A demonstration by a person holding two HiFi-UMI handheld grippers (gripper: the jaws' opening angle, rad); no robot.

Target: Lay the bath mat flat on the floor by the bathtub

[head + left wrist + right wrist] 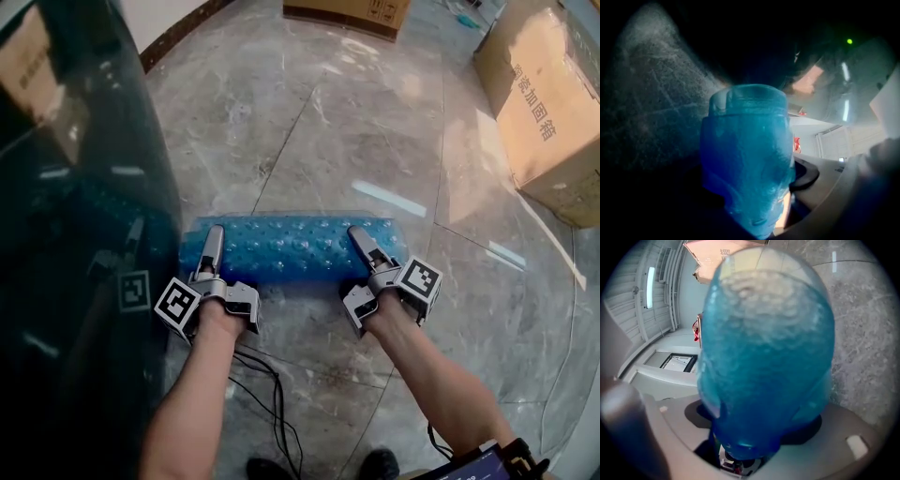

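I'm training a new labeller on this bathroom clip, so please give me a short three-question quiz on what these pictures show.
1. Multiple choice: the blue, bumpy, translucent bath mat lies spread on: A) the grey marble floor beside the dark glossy bathtub; B) a wooden shelf; C) a bed.
2. True or false: the left gripper and the right gripper both reach over the mat's near long edge.
3. Short answer: what large brown thing stands at the right edge of the head view?
Key: 1 A; 2 true; 3 a cardboard box.
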